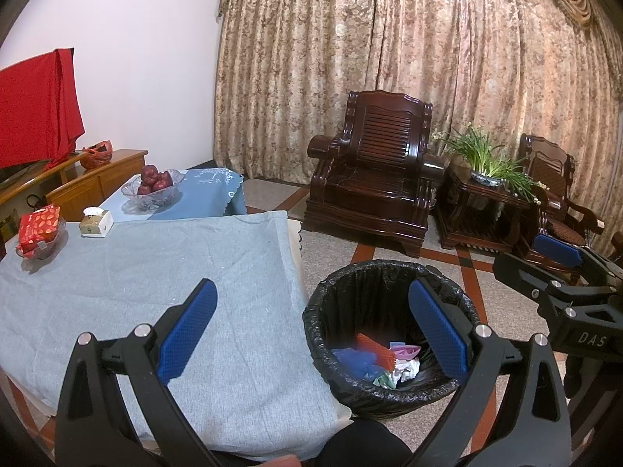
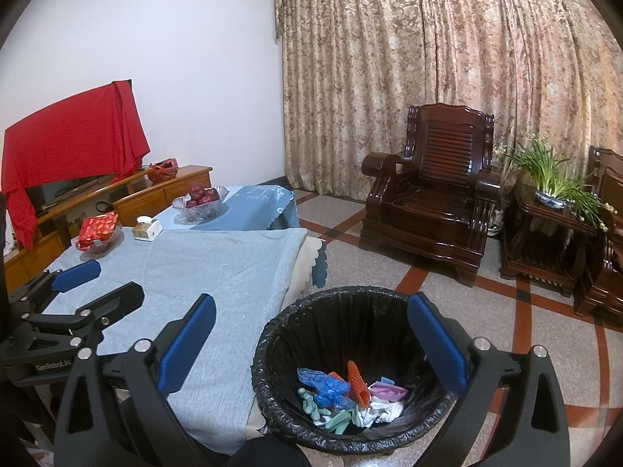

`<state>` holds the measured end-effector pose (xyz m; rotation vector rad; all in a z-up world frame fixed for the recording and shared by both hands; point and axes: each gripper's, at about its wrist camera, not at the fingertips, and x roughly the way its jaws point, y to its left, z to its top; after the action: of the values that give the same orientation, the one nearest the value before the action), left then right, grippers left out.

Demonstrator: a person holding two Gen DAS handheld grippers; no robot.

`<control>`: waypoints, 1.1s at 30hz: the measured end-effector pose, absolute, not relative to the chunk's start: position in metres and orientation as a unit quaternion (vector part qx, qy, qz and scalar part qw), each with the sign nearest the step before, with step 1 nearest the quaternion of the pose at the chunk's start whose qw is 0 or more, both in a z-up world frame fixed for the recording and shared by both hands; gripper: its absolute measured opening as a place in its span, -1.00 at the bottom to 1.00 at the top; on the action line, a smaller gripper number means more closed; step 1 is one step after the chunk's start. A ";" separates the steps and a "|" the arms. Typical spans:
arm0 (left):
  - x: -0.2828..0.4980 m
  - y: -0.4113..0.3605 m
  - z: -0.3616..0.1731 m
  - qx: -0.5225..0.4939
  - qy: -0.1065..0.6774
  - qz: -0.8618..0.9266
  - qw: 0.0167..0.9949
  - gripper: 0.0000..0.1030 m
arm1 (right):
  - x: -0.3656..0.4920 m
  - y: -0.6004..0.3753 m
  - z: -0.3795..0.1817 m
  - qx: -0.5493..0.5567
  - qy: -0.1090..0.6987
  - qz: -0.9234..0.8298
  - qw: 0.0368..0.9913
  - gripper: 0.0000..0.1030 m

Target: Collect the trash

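A round bin with a black liner [image 1: 389, 334] [image 2: 350, 369] stands on the floor at the table's right edge. Trash lies in its bottom [image 2: 346, 393] [image 1: 377, 358]: an orange net, blue plastic, a pink paper, white tissue and green pieces. My left gripper [image 1: 311, 330] is open and empty, one finger over the grey cloth, the other over the bin. My right gripper [image 2: 311, 342] is open and empty too, straddling the table edge and the bin. Each gripper shows at the side of the other's view, the right [image 1: 560, 272] and the left [image 2: 78, 292].
The table under a grey cloth [image 1: 136, 292] carries a red box in a glass dish [image 1: 39, 229], a tissue box [image 1: 96, 223] and a bowl of apples [image 1: 153, 186]. Dark wooden armchairs [image 1: 373, 171], a side table with a plant [image 1: 483, 163], a TV cabinet [image 2: 117, 198] and curtains stand behind.
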<state>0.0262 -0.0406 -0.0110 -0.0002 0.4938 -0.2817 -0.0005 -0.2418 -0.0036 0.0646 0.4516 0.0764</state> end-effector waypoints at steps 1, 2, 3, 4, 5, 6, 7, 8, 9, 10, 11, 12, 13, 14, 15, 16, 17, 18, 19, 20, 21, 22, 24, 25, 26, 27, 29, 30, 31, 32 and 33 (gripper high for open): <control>0.026 -0.041 -0.011 0.000 0.244 -0.139 0.960 0.87 | 0.000 -0.242 -0.003 0.032 0.224 0.038 0.973 0.88; 0.026 -0.041 -0.012 0.000 0.243 -0.139 0.960 0.87 | -0.001 -0.242 -0.004 0.032 0.224 0.038 0.973 0.88; 0.026 -0.041 -0.012 0.000 0.243 -0.139 0.960 0.87 | -0.001 -0.242 -0.004 0.032 0.224 0.038 0.973 0.88; 0.026 -0.041 -0.012 0.000 0.244 -0.139 0.960 0.87 | -0.001 -0.241 -0.004 0.032 0.224 0.038 0.973 0.88; 0.026 -0.040 -0.011 0.000 0.244 -0.139 0.960 0.87 | -0.001 -0.242 -0.004 0.032 0.224 0.038 0.973 0.88; 0.026 -0.041 -0.012 0.000 0.243 -0.139 0.960 0.87 | -0.001 -0.242 -0.004 0.032 0.223 0.038 0.973 0.88; 0.026 -0.041 -0.012 0.000 0.243 -0.139 0.960 0.87 | -0.001 -0.242 -0.004 0.032 0.223 0.038 0.973 0.88; 0.026 -0.041 -0.012 0.000 0.244 -0.139 0.960 0.87 | 0.000 -0.241 -0.004 0.031 0.224 0.038 0.973 0.88; 0.026 -0.041 -0.012 0.000 0.244 -0.139 0.960 0.87 | -0.001 -0.241 -0.004 0.031 0.224 0.038 0.973 0.88; 0.026 -0.041 -0.012 0.000 0.244 -0.139 0.960 0.87 | -0.001 -0.241 -0.005 0.032 0.223 0.038 0.973 0.88; 0.026 -0.041 -0.012 0.000 0.244 -0.139 0.960 0.87 | -0.001 -0.241 -0.004 0.032 0.223 0.038 0.973 0.88; 0.026 -0.041 -0.012 0.000 0.243 -0.139 0.960 0.87 | -0.001 -0.241 -0.005 0.032 0.224 0.038 0.973 0.88; 0.026 -0.041 -0.012 0.000 0.243 -0.139 0.960 0.87 | -0.001 -0.241 -0.005 0.031 0.224 0.038 0.973 0.88; 0.026 -0.041 -0.012 0.000 0.243 -0.139 0.960 0.87 | -0.001 -0.241 -0.005 0.031 0.223 0.038 0.973 0.88; 0.026 -0.041 -0.012 0.001 0.243 -0.139 0.960 0.87 | -0.001 -0.241 -0.005 0.031 0.223 0.038 0.973 0.88; 0.026 -0.041 -0.012 0.001 0.243 -0.139 0.960 0.87 | -0.001 -0.241 -0.005 0.031 0.223 0.038 0.974 0.88; 0.026 -0.041 -0.012 0.000 0.243 -0.139 0.960 0.87 | -0.001 -0.241 -0.005 0.031 0.223 0.038 0.974 0.88; 0.026 -0.041 -0.012 0.001 0.243 -0.139 0.960 0.87 | -0.001 -0.241 -0.005 0.031 0.223 0.038 0.974 0.88; 0.026 -0.041 -0.012 0.001 0.243 -0.139 0.960 0.87 | -0.001 -0.240 -0.005 0.031 0.223 0.038 0.974 0.88; 0.026 -0.041 -0.012 0.001 0.243 -0.139 0.960 0.87 | -0.001 -0.240 -0.005 0.031 0.223 0.038 0.973 0.88; 0.026 -0.041 -0.012 0.000 0.243 -0.139 0.960 0.87 | 0.000 -0.240 -0.005 0.031 0.224 0.038 0.973 0.88; 0.026 -0.041 -0.012 0.000 0.243 -0.139 0.960 0.87 | -0.001 -0.240 -0.005 0.031 0.224 0.038 0.973 0.88; 0.025 -0.041 -0.012 0.001 0.243 -0.139 0.960 0.87 | -0.001 -0.240 -0.005 0.031 0.223 0.038 0.974 0.88; 0.026 -0.041 -0.013 0.000 0.243 -0.139 0.960 0.87 | -0.001 -0.240 -0.005 0.031 0.223 0.038 0.974 0.88; 0.025 -0.041 -0.012 0.000 0.243 -0.139 0.960 0.87 | -0.001 -0.240 -0.005 0.031 0.224 0.038 0.973 0.88; 0.026 -0.041 -0.013 0.001 0.243 -0.139 0.960 0.87 | -0.001 -0.240 -0.006 0.031 0.223 0.038 0.974 0.88; 0.025 -0.041 -0.013 0.001 0.243 -0.139 0.960 0.87 | -0.001 -0.239 -0.006 0.031 0.224 0.038 0.973 0.88; 0.025 -0.041 -0.012 0.001 0.244 -0.139 0.960 0.87 | -0.001 -0.239 -0.005 0.031 0.224 0.038 0.973 0.88; 0.025 -0.040 -0.011 0.001 0.243 -0.139 0.960 0.87 | -0.001 -0.239 -0.006 0.031 0.224 0.038 0.973 0.88; 0.025 -0.040 -0.010 0.001 0.243 -0.139 0.960 0.87 | -0.001 -0.239 -0.005 0.031 0.224 0.038 0.973 0.88; 0.025 -0.040 -0.011 0.001 0.243 -0.139 0.960 0.87 | -0.001 -0.239 -0.006 0.031 0.224 0.038 0.973 0.88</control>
<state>0.0251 -0.0402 -0.0105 0.0023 0.4930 -0.2818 -0.0007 -0.2395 -0.0057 0.0628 0.4516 0.0765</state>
